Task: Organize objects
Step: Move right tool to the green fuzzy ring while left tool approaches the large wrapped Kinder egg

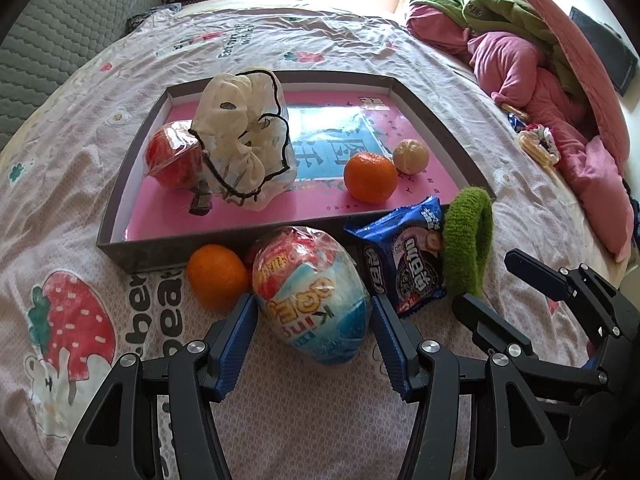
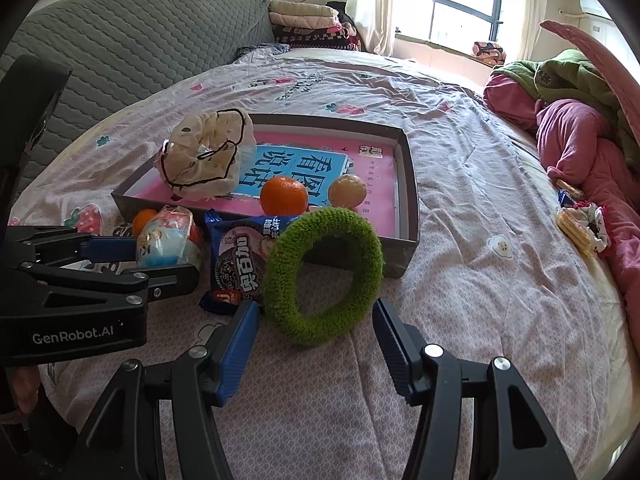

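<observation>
Left tongs [image 1: 314, 312]: open wide, one pad on each side of the wrapped toy egg [image 1: 312, 292], seemingly just touching or nearly so; nothing lifted. My guess is they are lined up to close on it.
Right tongs [image 2: 314, 320]: open, holding nothing; the green knitted ring [image 2: 323, 276] stands on edge between and just ahead of the pads, so it looks like the next pick.
Tray [image 1: 120, 216]: a shallow grey box with a pink printed sheet inside, the likely place for everything. It already holds a bagged cloth bundle [image 1: 244, 140], a red wrapped ball [image 1: 172, 160], an orange [image 1: 370, 178] and a peeled fruit [image 1: 411, 156].
Still outside: a second orange [image 1: 216, 276], the egg, a blue biscuit packet [image 1: 404, 256] and the ring, all crowded against the tray's near wall.
Surface: a bed with a pink strawberry-print sheet [image 2: 460, 184], soft and wrinkled, so round things may roll.
Room: grey quilted headboard [image 2: 140, 36], folded blankets, a bright window [image 2: 460, 0], pink and green clothes [image 2: 580, 120] heaped at the right edge.
</observation>
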{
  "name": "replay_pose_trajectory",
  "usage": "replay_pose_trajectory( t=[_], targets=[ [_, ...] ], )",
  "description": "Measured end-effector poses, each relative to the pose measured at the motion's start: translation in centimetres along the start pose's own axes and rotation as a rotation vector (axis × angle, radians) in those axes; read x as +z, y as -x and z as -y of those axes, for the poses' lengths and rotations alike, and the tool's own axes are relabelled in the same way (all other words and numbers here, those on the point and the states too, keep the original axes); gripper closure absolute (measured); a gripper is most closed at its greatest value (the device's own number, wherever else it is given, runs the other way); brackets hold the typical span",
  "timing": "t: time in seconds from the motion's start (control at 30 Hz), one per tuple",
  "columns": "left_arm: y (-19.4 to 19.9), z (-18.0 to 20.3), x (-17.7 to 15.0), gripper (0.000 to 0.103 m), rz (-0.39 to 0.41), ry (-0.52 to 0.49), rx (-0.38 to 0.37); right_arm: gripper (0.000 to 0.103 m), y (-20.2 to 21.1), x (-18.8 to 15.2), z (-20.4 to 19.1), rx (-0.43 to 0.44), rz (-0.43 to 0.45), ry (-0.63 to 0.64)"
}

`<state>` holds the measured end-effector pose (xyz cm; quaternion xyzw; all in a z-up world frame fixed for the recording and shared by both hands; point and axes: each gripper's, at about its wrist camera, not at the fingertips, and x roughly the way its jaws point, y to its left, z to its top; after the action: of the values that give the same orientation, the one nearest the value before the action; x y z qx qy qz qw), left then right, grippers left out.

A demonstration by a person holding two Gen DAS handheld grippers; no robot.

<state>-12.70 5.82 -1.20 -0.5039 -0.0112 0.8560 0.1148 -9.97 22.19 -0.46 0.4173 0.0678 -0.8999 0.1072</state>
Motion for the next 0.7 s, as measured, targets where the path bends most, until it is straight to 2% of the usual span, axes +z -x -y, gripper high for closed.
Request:
replay_pose_trajectory(
  t=[0.43, 0.5, 0.7],
  targets=[
    [-1.2, 0.4, 0.6, 0.043, -0.012, -0.010, -0.005, 0.045, -1.6, 0.2, -0.2, 0.000, -0.003, 0.007],
    [-1.2, 0.4, 0.6, 0.043, -0.011, -0.011, -0.003, 0.046, -1.7, 0.2, -0.2, 0.003, -0.003, 0.010],
    [-1.4, 0.4, 0.6, 0.042, -0.011, -0.012, 0.000, 0.062, -1.7, 0.1, -0.1, 0.022, 0.006, 0.010]
  ],
)
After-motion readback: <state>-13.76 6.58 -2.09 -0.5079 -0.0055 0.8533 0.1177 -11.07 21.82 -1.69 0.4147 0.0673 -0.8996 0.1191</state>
